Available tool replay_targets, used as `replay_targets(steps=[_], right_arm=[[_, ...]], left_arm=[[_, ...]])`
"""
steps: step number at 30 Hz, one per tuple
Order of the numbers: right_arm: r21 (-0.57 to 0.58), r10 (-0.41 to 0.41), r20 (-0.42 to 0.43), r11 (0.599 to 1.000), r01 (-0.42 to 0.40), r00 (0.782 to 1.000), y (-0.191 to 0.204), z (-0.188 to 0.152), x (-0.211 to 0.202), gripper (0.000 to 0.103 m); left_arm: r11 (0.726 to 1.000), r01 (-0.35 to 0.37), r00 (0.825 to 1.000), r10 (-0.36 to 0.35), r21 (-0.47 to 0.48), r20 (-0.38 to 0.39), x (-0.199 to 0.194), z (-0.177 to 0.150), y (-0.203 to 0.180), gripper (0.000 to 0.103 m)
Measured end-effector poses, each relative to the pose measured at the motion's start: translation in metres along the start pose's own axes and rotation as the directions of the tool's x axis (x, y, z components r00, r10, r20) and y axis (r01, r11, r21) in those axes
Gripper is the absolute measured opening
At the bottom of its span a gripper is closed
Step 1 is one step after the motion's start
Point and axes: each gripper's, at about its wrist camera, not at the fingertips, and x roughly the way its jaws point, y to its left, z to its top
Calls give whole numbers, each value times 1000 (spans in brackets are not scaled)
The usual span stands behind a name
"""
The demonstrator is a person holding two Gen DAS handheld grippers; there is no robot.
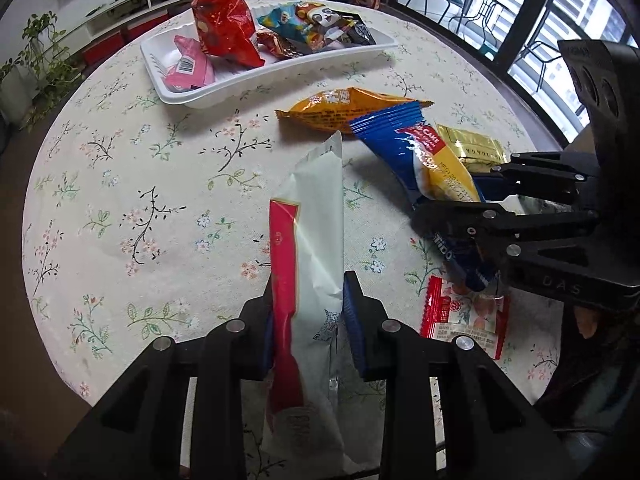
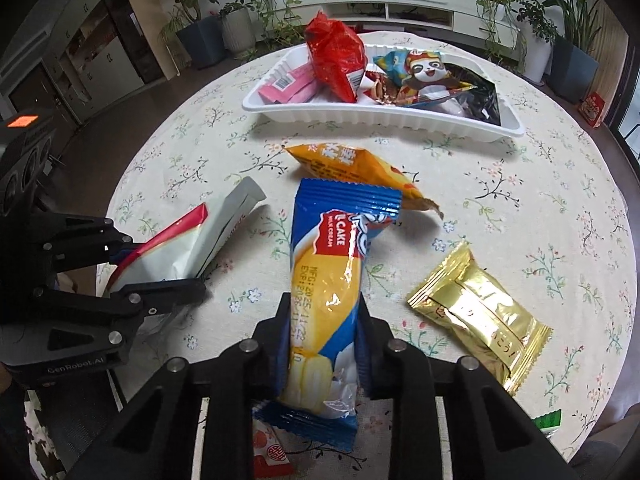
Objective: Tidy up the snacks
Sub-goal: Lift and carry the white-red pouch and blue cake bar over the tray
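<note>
My left gripper (image 1: 308, 312) is shut on a long white and red packet (image 1: 316, 240), held above the table; it also shows in the right wrist view (image 2: 188, 252). My right gripper (image 2: 324, 320) is shut on a blue and yellow cake packet (image 2: 328, 280), which also shows in the left wrist view (image 1: 432, 160). The white tray (image 1: 280, 76) at the far side holds a red bag (image 1: 224, 20), a pink packet (image 1: 188, 68) and a panda packet (image 1: 316, 24). It also shows in the right wrist view (image 2: 360, 114).
An orange packet (image 1: 344, 112) lies in front of the tray, also in the right wrist view (image 2: 352, 164). A gold packet (image 2: 480, 316) lies at the right. A small red and white packet (image 1: 464, 316) lies near the table's front edge. The round table has a floral cloth (image 1: 140, 200).
</note>
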Motion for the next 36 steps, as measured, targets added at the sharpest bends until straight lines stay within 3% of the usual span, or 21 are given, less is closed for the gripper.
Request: replay_targets(steps=[7,16,30,36], right_arm=[[25,20,36,999,-21,999,-7,1,-13,29],[39,23,41,999,-25,999,-9,-3,-14,29],[69,45,93,996,-52,995,-18,-1,-32,29],[91,60,112,993,-71,992,-28,0,-43,29]], left_arm=[[1000,-5,1000,5,-8,17,-7,-3,1,26],[998,-32,999,33,63,-7,-1,-3,-12,22],[1000,-7,998,6,16,56,-19,-6,-6,22],[999,38,993,-35,-31,109,-36,2,0,22]])
